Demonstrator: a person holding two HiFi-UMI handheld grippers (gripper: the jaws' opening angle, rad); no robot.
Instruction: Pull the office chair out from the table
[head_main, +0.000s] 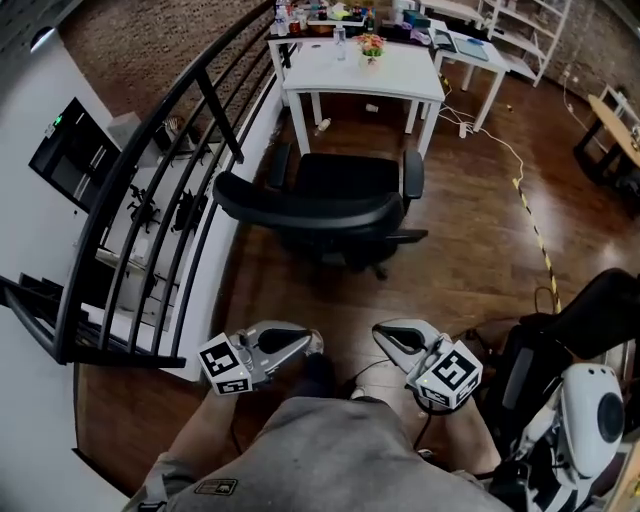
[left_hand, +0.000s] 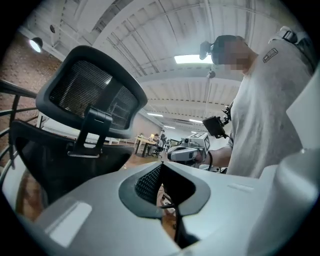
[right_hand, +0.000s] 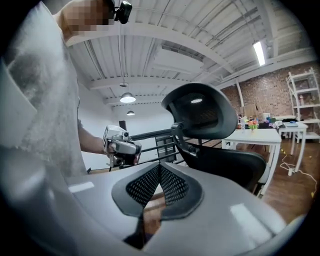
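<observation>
Close to the person's body, the left gripper (head_main: 312, 343) and right gripper (head_main: 381, 336) are hovering side by side, each with jaws pressed together on nothing. Straight ahead, well apart from both, the office chair (head_main: 320, 205) is standing with its backrest facing them, running crosswise; neither hand is looking clearly nearer. Beyond it, the white desk (head_main: 400, 75) is standing.

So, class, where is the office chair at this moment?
In the head view, the office chair stands mid-frame, in front of the white table, with the black railing at its left.
</observation>
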